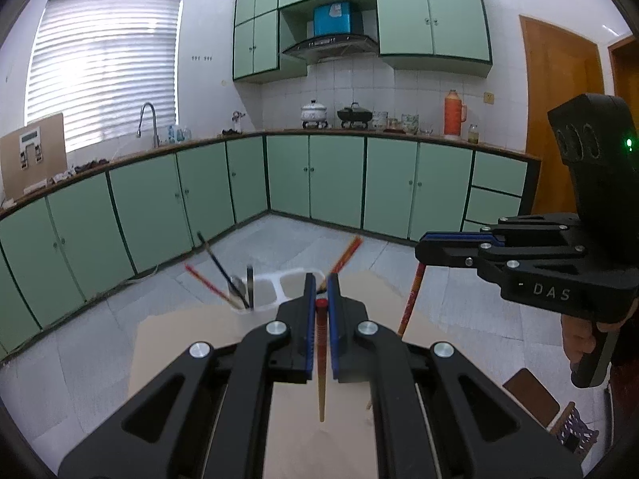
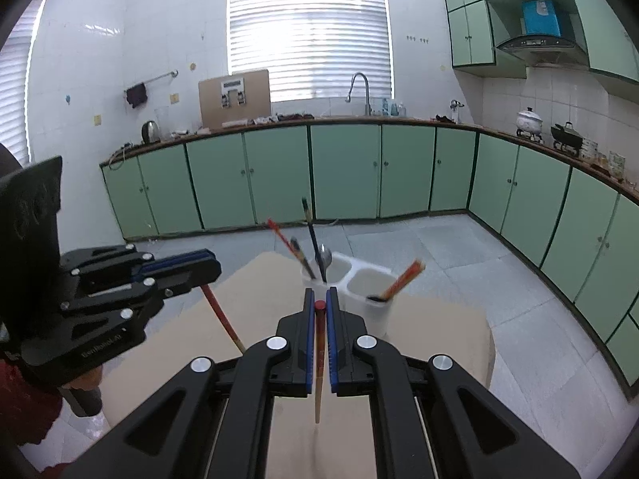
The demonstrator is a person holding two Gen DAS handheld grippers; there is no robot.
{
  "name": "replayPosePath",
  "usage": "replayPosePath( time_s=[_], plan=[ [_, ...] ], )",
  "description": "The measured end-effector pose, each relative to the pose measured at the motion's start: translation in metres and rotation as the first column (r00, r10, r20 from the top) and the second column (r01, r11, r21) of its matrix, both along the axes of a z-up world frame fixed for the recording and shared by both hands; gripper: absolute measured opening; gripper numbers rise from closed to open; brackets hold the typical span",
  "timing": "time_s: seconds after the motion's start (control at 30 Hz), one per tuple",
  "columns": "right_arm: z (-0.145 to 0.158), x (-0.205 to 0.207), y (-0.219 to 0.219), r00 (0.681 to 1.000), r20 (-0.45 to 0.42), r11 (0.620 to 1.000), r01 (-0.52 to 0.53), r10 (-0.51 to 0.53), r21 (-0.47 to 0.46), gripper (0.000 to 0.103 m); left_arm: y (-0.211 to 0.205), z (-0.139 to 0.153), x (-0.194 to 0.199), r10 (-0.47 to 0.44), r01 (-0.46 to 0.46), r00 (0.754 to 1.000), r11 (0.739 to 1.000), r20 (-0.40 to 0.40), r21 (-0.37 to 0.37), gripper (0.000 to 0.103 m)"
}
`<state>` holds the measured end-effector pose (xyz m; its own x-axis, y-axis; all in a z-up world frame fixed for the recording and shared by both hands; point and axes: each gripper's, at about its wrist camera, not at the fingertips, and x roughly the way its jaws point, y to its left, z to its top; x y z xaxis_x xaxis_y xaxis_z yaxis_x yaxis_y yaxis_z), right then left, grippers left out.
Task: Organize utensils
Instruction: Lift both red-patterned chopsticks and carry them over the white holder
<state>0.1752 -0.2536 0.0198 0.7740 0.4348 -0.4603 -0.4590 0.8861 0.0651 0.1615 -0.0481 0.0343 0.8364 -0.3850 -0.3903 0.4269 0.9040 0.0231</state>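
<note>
My left gripper (image 1: pixel 321 293) is shut on a red chopstick (image 1: pixel 320 355) that hangs tip down over the beige table (image 1: pixel 179 343). My right gripper (image 2: pixel 320 307) is shut on another red chopstick (image 2: pixel 318 363), also tip down. Each gripper shows in the other's view: the right gripper (image 1: pixel 423 249) with its chopstick (image 1: pixel 411 299), the left gripper (image 2: pixel 211 269) with its chopstick (image 2: pixel 221 315). A white two-compartment holder (image 2: pixel 369 303) stands just ahead. One compartment holds a spoon (image 2: pixel 324 257), a black utensil and a red chopstick; the other holds one red chopstick (image 2: pixel 401 279).
The table's far edge lies just behind the holder (image 1: pixel 267 291). Green floor cabinets (image 2: pixel 343 171) line the walls beyond a grey tiled floor. A wooden chair (image 1: pixel 535 395) stands at the table's right.
</note>
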Motion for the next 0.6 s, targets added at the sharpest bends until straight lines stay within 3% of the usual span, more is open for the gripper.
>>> replayPosePath(
  time_s=[0.4,0.6],
  plan=[
    [0.073,0.052,-0.008,0.994,0.11,0.999,0.014,-0.018,0.039,0.006,-0.018,0.079,0.059,0.034,-0.029,0.988,0.999,0.154,-0.035,0.005],
    [0.096,0.091,-0.007,0.989,0.143,0.998,0.041,-0.046,0.037,0.006,-0.027,0.096,0.091,0.049,-0.047,0.982,0.999,0.181,-0.011,0.005]
  ],
)
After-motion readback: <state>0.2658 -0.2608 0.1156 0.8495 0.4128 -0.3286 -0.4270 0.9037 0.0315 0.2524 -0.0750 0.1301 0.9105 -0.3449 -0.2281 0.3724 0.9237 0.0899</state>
